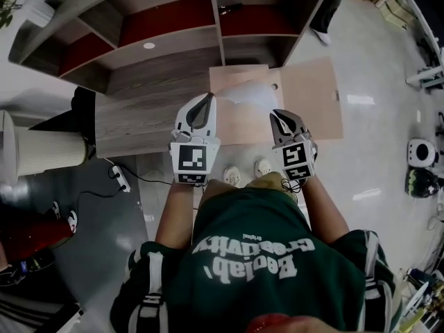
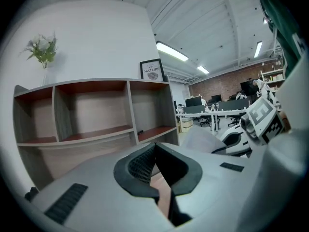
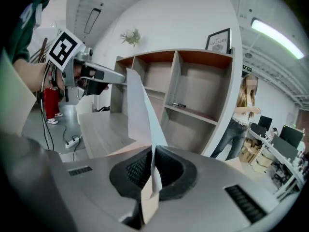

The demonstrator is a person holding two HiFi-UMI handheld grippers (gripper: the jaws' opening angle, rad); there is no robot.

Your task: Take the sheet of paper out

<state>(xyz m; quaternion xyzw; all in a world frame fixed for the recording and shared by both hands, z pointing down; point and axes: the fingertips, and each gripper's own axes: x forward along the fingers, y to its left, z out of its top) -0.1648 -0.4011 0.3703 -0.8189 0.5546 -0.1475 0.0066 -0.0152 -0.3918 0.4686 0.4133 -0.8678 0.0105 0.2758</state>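
Note:
A white sheet of paper (image 1: 246, 96) hangs stretched in the air between my two grippers. My right gripper (image 1: 275, 114) is shut on its near edge; in the right gripper view the sheet (image 3: 140, 110) rises out of the closed jaws (image 3: 152, 151) toward the left gripper (image 3: 123, 75). My left gripper (image 1: 208, 97) is shut too, its tip at the sheet's far corner. From the left gripper view (image 2: 154, 146) the sheet (image 2: 203, 138) runs off right toward the right gripper (image 2: 219, 146). A brown folder (image 1: 312, 103) lies open below, and brown shows through both jaw slits.
An open shelf unit (image 1: 166, 40) stands ahead behind a low wooden platform (image 1: 139, 109). A power strip (image 1: 119, 177) and cable lie on the floor at left beside a white cylinder (image 1: 41, 151). A person (image 3: 241, 120) stands right of the shelves.

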